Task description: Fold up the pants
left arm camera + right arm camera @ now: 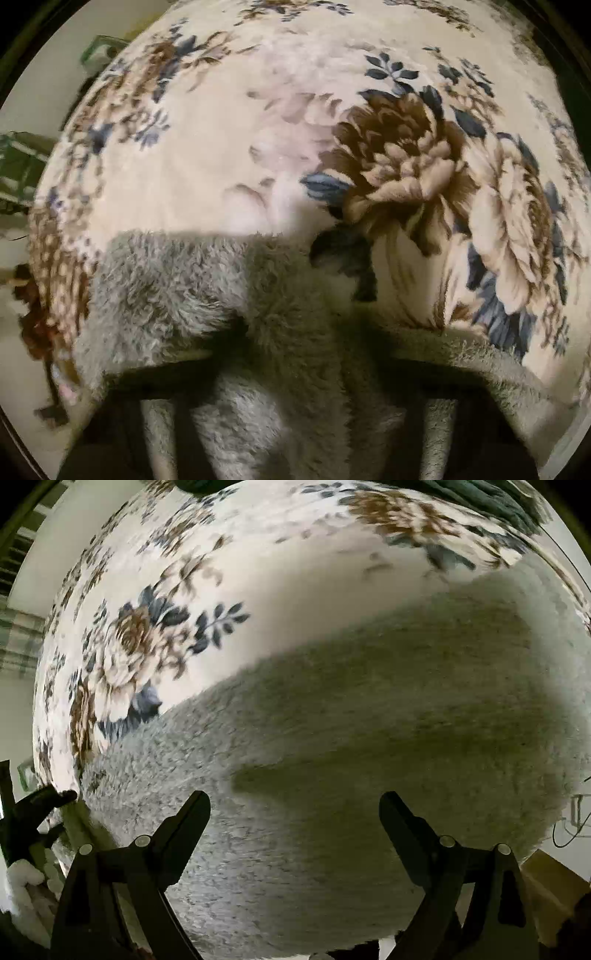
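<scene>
Left wrist view: my left gripper is nearly closed, its fingers buried under a bunched fold of the grey fleece pants, which I have pinched between the pads. Only dark stretches of the fingers show through at the bottom of the frame, the fluffy cloth draping over and between them. From the pinch the pants spread toward the lower left and lower right; their upper edge runs across the middle of the frame. Beyond it lies the cream floral blanket, with a large brown and beige flower at right centre. Pale floor and something green show at the far left edge, too blurred to tell.

In the right wrist view my right gripper stands wide open with nothing between the jaws; the two black fingers rise from the bottom corners, well apart. Under them the pants lie spread flat, filling the lower and right part of the frame. Floral blanket fills the upper left. At the lower left edge a hand in a white glove shows beside dark hardware
</scene>
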`<action>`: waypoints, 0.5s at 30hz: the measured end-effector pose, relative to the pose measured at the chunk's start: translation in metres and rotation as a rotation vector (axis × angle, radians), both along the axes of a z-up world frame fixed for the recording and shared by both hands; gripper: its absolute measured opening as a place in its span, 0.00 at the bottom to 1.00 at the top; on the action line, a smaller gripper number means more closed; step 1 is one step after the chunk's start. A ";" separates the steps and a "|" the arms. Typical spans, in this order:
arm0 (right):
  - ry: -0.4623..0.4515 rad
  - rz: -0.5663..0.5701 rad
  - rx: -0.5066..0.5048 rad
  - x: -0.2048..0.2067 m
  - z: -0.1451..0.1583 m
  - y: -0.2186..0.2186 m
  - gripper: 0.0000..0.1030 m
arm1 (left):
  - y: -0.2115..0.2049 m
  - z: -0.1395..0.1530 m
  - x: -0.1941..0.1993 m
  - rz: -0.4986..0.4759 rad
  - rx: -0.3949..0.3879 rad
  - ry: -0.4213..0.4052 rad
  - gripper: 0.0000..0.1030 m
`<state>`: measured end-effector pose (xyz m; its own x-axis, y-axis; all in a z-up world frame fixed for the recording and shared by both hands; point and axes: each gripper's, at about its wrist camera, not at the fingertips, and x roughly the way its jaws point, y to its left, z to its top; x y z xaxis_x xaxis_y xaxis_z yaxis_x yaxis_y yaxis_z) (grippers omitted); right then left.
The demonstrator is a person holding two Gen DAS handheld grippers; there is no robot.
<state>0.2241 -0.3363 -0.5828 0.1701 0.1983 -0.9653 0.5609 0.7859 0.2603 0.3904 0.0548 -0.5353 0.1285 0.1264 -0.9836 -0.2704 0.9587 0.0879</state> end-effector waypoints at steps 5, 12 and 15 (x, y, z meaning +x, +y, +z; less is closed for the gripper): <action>0.009 0.037 0.007 0.002 0.002 0.015 0.92 | 0.049 0.032 -0.059 0.035 -0.070 -0.120 0.12; 0.039 0.112 0.013 0.006 0.005 0.041 0.92 | 0.138 0.027 -0.176 0.307 -0.109 -0.100 0.13; 0.050 0.157 0.031 0.007 0.008 0.059 0.92 | 0.163 0.017 -0.211 0.460 -0.236 -0.097 0.13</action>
<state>0.2316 -0.2777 -0.5745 0.0864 0.2486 -0.9647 0.4445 0.8570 0.2607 0.1798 0.2175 -0.5186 0.2038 -0.0324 -0.9785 -0.6640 0.7299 -0.1624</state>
